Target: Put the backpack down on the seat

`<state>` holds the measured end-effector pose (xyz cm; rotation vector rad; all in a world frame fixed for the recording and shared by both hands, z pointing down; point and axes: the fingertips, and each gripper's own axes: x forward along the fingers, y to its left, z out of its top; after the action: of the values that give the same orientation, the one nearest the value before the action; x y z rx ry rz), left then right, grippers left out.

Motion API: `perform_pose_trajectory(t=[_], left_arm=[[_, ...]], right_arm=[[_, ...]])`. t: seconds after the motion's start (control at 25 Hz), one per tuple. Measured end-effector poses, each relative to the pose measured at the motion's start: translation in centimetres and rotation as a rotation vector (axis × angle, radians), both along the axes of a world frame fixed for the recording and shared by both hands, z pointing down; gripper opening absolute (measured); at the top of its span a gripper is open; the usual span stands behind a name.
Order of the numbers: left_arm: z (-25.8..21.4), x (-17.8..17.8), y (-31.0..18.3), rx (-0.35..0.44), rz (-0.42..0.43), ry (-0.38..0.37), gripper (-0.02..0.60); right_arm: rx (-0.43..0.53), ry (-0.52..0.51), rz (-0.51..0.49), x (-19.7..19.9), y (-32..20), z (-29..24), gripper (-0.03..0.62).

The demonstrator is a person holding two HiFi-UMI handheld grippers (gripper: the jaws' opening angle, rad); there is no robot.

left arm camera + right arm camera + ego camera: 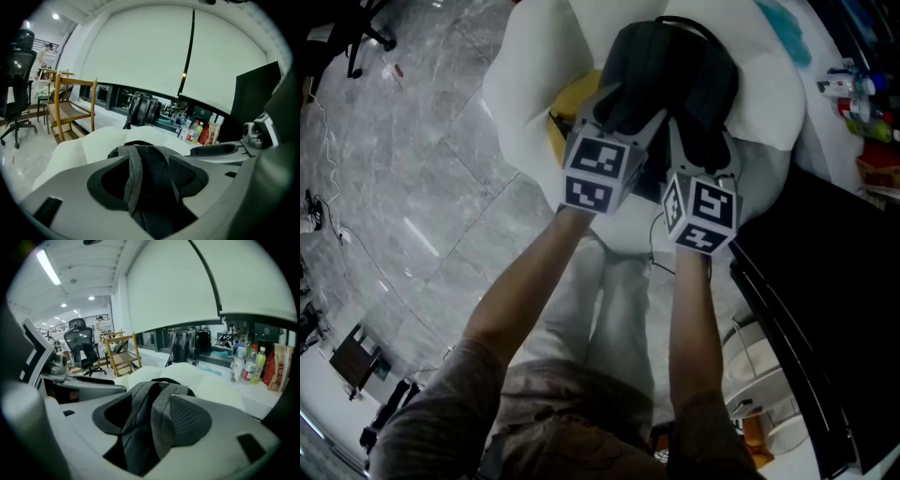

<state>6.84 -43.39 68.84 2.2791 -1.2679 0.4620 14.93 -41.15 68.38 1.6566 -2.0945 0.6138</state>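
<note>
Looking down, I see the dark backpack resting on the white seat; my left tongs and right tongs both stand released, straps loose between them.

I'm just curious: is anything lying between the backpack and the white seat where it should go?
Nothing visible does. The backpack already appears to rest on the white seat; a yellow thing lies beside it, not visibly beneath.

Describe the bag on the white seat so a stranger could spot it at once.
Find the big white seat on the grey stone floor. The backpack lies on its middle. It is the only dark thing on those white cushions, with grey straps, and beside it a smaller yellow thing peeks out.
</note>
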Motion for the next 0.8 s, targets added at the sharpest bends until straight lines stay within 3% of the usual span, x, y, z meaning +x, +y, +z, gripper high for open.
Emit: perform_pose_trajectory(t=[0.12, 0.2, 0.24, 0.32, 0.8], left_arm=[[-1.1, 0.0, 0.9, -0.004, -0.002, 0.002, 0.197], [-2.3, -0.1, 1.8, -0.005, -0.003, -0.004, 0.069], [-2.9, -0.1, 2.2, -0.008, -0.002, -0.011, 0.048], [-4.2, -0.1, 3.2, -0.029, 0.001, -0.018, 0.0], [-18.7, 0.0, 8.6, -0.1, -0.065, 0.038, 0.0]], right_arm=[[-0.025, -0.021, -0.013, -0.3, 0.9, -0.8, 0.155], [-0.036, -0.03, -0.005, -0.2, 1.6, -1.8, 0.044], [-0.043, -0.037, -0.002, -0.2, 1.9, -2.4, 0.002], [-0.061, -0.057, -0.007, -0.4, 2.7, -3.7, 0.001], [-0.085, -0.247, -0.042, -1.3, 8.4, -17.5, 0.0]])
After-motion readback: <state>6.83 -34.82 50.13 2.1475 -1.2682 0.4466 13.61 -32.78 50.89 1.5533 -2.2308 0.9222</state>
